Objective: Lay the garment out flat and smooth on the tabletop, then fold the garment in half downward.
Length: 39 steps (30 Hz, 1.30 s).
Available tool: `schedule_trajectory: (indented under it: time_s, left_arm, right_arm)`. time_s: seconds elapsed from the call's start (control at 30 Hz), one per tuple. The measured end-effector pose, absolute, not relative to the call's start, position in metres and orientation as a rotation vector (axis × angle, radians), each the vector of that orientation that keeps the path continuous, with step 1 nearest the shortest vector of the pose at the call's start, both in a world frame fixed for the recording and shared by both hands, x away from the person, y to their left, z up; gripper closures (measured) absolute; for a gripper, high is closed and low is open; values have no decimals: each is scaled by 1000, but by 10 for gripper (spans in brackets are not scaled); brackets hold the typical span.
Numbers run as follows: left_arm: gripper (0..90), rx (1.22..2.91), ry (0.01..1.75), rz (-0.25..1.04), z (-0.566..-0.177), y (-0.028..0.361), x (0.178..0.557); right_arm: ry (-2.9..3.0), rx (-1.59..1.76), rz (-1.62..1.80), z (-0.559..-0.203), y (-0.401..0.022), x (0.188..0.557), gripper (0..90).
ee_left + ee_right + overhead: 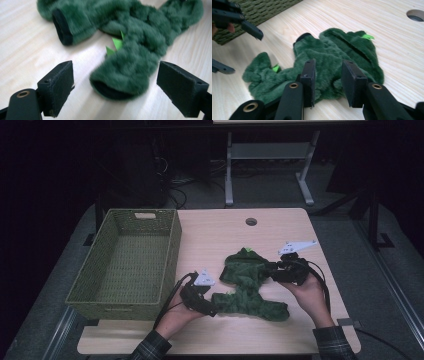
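Observation:
A fuzzy dark green garment (pixel 250 287) with small light green spikes lies spread on the wooden table (pixel 220 235). My left gripper (pixel 212 312) sits at its lower left corner. In the left gripper view its jaws (pixel 116 72) stand wide open on either side of a sleeve end (pixel 122 77) with a black cuff, not touching it. My right gripper (pixel 274 270) is at the garment's right edge. In the right gripper view its jaws (pixel 328 68) are drawn in on a bunch of the green fur (pixel 325 75), which fills the gap between the pads.
A woven olive basket (pixel 172 255) stands empty on the table's left side, close to the left hand. A round cable hole (pixel 251 221) sits near the table's far edge. Bare tabletop lies behind the garment and along the front edge. Desk legs and cables are beyond the table.

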<state>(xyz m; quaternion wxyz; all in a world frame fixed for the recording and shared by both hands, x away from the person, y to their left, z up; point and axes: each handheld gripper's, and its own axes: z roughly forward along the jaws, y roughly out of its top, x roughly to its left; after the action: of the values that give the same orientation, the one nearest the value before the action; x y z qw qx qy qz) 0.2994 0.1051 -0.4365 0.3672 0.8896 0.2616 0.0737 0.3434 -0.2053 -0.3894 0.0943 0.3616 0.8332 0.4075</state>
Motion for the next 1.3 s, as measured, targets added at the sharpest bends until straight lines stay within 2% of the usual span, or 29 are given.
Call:
schedule_trajectory:
  time_s: [0.23, 0.63, 0.83, 1.3]
  left_arm:
    - [132, 2316, 685, 160, -449, 111, 284]
    - [126, 2371, 719, 190, -464, 121, 270]
    - [127, 2326, 655, 263, -472, 126, 263]
    - [126, 2263, 642, 268, -478, 129, 261]
  right_arm:
    - [2499, 1006, 1235, -386, -191, 335, 646]
    - [2585, 895, 1262, -388, -153, 320, 686]
    - [2630, 831, 1270, -394, -129, 311, 710]
    - [2746, 777, 1231, -418, -84, 301, 747]
